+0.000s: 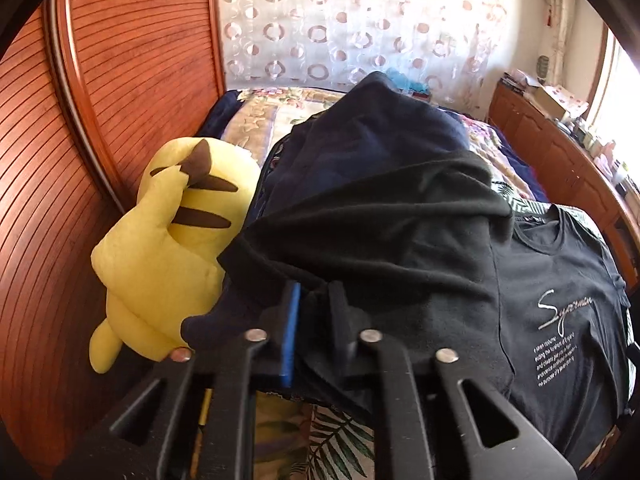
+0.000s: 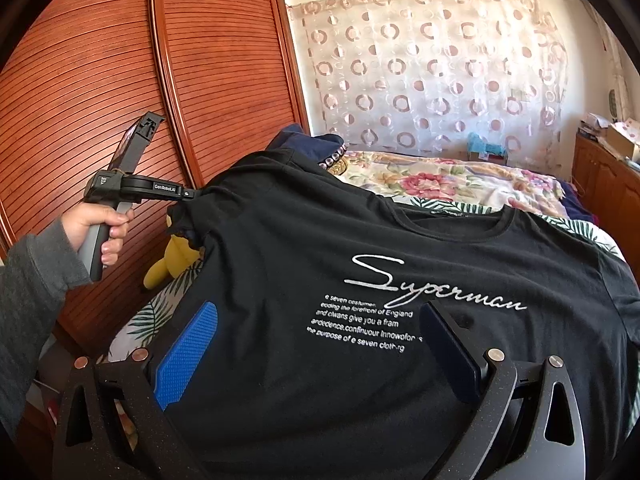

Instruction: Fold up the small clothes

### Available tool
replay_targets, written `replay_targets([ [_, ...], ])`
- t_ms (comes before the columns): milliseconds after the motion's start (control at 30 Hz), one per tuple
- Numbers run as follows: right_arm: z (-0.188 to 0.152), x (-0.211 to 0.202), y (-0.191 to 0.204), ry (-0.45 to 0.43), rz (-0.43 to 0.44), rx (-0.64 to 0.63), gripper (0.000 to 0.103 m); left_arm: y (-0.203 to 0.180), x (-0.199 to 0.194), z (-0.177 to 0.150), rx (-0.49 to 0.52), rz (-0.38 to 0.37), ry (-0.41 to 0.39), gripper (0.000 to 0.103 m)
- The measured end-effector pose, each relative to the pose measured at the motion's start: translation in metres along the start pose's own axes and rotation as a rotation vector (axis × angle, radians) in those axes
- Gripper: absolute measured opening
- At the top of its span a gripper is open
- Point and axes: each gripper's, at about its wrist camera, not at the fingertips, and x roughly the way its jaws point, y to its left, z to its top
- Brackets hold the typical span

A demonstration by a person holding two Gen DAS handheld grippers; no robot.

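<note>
The black cotton T-shirt with white "Superman" script (image 2: 360,264) lay face-up on the floral-quilted bed (image 2: 440,176). My left claw (image 2: 190,194) was clenched on its sleeve edge, lifting it; my right claw (image 2: 316,344) hovered released above the chest print. I judged the fabric light, limp and prone to sagging, best taken at hems and shoulder seams. A yellow plush toy (image 1: 172,240) sat beside it.

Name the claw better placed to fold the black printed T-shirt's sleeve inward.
Left. The left claw is shut on the black printed T-shirt at its lifted sleeve; the right claw hovers open over the chest print.
</note>
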Motion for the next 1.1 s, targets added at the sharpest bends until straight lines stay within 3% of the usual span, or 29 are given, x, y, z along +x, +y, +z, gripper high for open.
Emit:
replay_targets([
  [133, 0.000, -0.001, -0.002, -0.001, -0.007, 0.020, 0.101, -0.008, -0.010, 0.002, 0.055, 0.022, -0.027, 0.007],
  [267, -0.002, -0.003, -0.001, -0.010, -0.016, 0.030, 0.101, -0.024, -0.037, 0.009, 0.110, 0.027, -0.103, 0.006],
  [467, -0.006, -0.004, 0.003, -0.017, -0.028, 0.035, 0.101, -0.083, -0.080, 0.020, 0.240, -0.046, -0.193, 0.006],
  [667, -0.011, -0.010, 0.001, -0.027, -0.043, 0.066, 0.101, -0.156, -0.090, 0.024, 0.355, -0.149, -0.201, 0.006],
  [867, -0.016, -0.020, 0.001, -0.029, -0.077, 0.093, 0.101, -0.171, -0.090, 0.010, 0.377, -0.224, -0.207, 0.007],
  [900, -0.015, -0.020, 0.002, -0.028, -0.085, 0.094, 0.101, -0.170, -0.092, 0.008, 0.378, -0.225, -0.209, 0.009],
  [967, -0.013, -0.020, 0.006, -0.027, -0.097, 0.102, 0.101, -0.164, -0.095, 0.001, 0.373, -0.229, -0.213, 0.029],
  [1100, -0.011, -0.020, 0.012, -0.032, -0.111, 0.110, 0.101, -0.157, -0.094, -0.015, 0.364, -0.235, -0.208, 0.052],
])
